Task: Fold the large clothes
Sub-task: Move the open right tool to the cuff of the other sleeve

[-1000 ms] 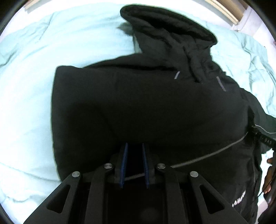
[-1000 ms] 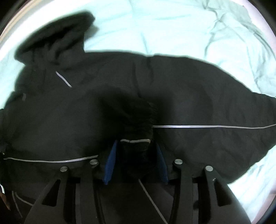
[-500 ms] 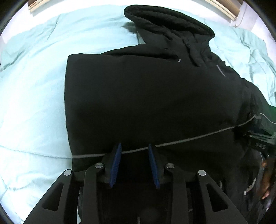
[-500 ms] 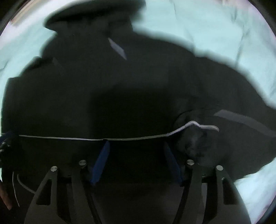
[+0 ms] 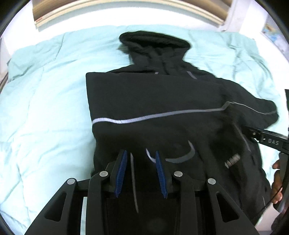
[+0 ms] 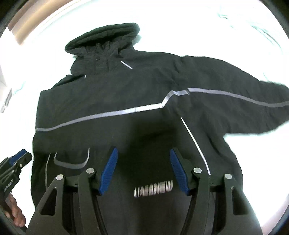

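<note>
A black hooded jacket (image 5: 153, 101) with grey reflective stripes lies flat on a pale mint duvet (image 5: 45, 112). Its hood (image 5: 155, 43) points away from me. Its left side is folded straight; the other sleeve (image 6: 252, 104) sticks out to the right. My left gripper (image 5: 140, 155) is open and empty above the jacket's lower left part. My right gripper (image 6: 143, 153) is open wide and empty above the lower middle, over a grey printed logo (image 6: 153, 188). Each gripper shows at the edge of the other's view: the right one (image 5: 265, 139), the left one (image 6: 16, 160).
The duvet covers a bed with a wooden headboard (image 5: 117, 7) at the far end. A white wall and a poster (image 5: 272, 32) are at the far right. Bare duvet lies left of the jacket and beyond the hood.
Both grippers have let go of the jacket, opened and pulled back and up. The sleeve cuff the right gripper held now lies folded over the jacket body.
</note>
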`<state>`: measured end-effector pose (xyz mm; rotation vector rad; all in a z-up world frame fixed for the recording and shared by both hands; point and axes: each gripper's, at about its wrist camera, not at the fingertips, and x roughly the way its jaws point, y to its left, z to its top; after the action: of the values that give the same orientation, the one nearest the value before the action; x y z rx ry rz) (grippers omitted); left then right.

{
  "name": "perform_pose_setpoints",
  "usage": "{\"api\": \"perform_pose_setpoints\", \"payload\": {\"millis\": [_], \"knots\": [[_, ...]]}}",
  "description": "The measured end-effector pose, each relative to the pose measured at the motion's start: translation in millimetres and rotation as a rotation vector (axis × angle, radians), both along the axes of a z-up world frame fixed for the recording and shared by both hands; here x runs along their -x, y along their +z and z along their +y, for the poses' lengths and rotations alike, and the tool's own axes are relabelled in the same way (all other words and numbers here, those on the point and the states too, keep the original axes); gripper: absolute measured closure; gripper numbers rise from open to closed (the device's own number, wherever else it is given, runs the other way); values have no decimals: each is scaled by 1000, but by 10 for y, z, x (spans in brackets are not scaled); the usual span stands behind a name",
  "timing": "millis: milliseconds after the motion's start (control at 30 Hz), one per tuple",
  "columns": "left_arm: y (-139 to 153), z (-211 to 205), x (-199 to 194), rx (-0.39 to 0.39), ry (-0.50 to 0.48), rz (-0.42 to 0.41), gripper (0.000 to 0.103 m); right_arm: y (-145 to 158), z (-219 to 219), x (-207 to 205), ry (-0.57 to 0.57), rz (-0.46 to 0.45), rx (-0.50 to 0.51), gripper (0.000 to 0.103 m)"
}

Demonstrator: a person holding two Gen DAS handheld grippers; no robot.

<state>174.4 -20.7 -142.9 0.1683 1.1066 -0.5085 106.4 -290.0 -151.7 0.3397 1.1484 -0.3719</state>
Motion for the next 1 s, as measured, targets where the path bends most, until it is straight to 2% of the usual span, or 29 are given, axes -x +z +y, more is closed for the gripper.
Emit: {"api": "perform_pose_setpoints", "payload": {"millis": [233,367,500,600,767,1000], "knots": [[148,39,672,33,-37,15,69,195,131,835,-62,-10,32,39],[233,-41,959,35,-53,5,69,376,3,1334,-105,-39,18,39],[353,-165,1181,56,-37,2,69,475,-314,1629,-163,-63,1,39],[423,-328,1290,54,-16,-7,69,539,-667,1816,-195,-86,-21,39],[575,-757,1438,78,62,-20,69,692,-1420,2068,-215,-83,-1,39],[631,-1524,1618,96,130,-12,69,851,-2844,2431,-307,-89,47,39]]}}
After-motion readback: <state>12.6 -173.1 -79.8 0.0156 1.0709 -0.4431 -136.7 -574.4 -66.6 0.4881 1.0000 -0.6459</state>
